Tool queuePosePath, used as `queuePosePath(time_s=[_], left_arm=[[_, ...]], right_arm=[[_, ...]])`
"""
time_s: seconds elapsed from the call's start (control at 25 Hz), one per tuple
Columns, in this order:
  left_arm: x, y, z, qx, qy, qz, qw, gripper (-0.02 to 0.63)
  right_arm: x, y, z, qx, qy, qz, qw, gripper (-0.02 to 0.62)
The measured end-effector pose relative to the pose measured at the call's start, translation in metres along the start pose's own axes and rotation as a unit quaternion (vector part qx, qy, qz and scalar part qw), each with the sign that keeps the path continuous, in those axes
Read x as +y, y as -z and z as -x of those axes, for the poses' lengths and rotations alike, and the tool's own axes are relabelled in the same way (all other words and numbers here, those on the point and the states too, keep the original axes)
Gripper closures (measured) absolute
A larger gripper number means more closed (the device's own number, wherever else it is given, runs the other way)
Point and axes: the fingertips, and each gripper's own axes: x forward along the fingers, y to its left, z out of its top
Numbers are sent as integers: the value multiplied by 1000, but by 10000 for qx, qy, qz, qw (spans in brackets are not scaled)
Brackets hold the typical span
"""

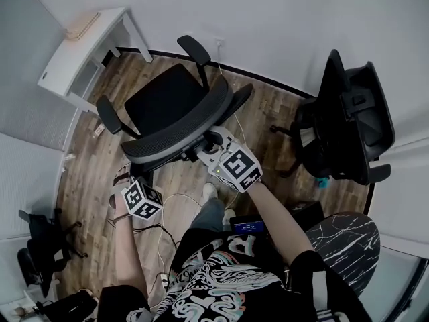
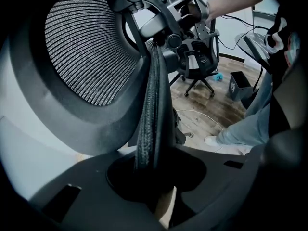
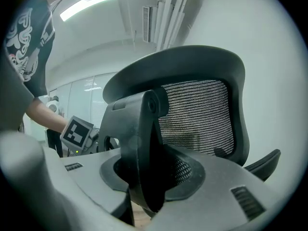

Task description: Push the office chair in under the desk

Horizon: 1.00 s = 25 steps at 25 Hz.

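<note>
Left gripper view showed the left gripper [image 2: 153, 179] pinching the backrest [image 2: 82, 47] edge. The right gripper [image 3: 147, 189] clamped the support bracket [image 3: 137, 129] behind it - stiff holds. The office chair [image 1: 167, 106] sat mid-frame, well apart from the desk [image 1: 77, 62] at upper left - probably bulky and swivel-prone.

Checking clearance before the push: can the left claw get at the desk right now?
Probably not. The chair stands between the left claw and the desk, and that claw is shut on the edge of the backrest; it would have to let go and go round.
</note>
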Motion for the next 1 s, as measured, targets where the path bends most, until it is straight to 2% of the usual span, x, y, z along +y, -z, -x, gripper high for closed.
queuePosePath(time_s=[0.68, 1.0], left_arm=[[48, 6, -24, -16, -141, 91, 9999, 489], [73, 23, -39, 55, -174, 33, 9998, 491]], right_arm=[[-29, -10, -52, -32, -180, -35, 9998, 449], [-36, -14, -83, 1, -202, -55, 9998, 448]])
